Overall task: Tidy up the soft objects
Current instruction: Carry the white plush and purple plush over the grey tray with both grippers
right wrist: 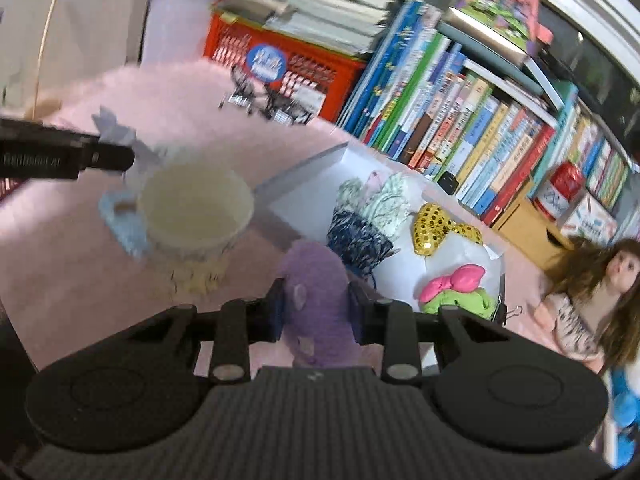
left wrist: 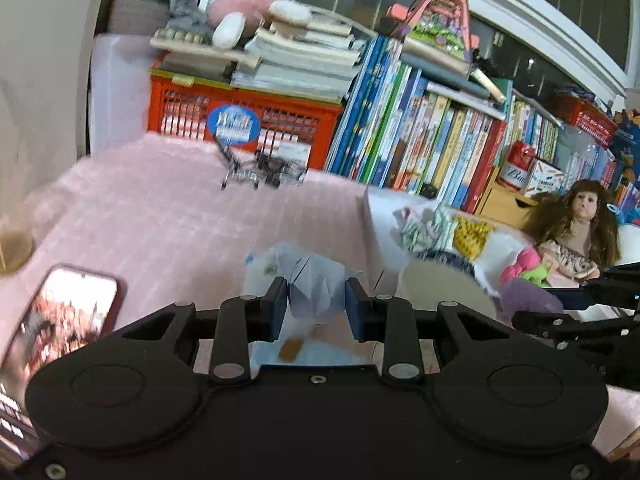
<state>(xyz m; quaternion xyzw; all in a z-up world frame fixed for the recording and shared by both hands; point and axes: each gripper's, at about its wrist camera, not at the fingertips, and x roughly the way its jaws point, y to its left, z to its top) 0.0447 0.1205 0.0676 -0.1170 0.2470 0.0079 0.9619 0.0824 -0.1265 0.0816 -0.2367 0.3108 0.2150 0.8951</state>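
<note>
Gripping a pale folded cloth (left wrist: 316, 292), the left gripper (left wrist: 316, 304) hangs above the pink blanket (left wrist: 160, 216); the right gripper (right wrist: 316, 308) pinches a purple plush (right wrist: 316, 300) near the cup (right wrist: 196, 208). Best lower both gently into the white box (right wrist: 460, 256), keeping them clear of the cup.

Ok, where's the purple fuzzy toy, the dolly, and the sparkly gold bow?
purple fuzzy toy (right wrist: 316, 304), right wrist view, on its plush body between the tongs.
dolly (right wrist: 624, 266), right wrist view, on her face.
sparkly gold bow (right wrist: 434, 230), right wrist view, on its left sequinned loop.
</note>
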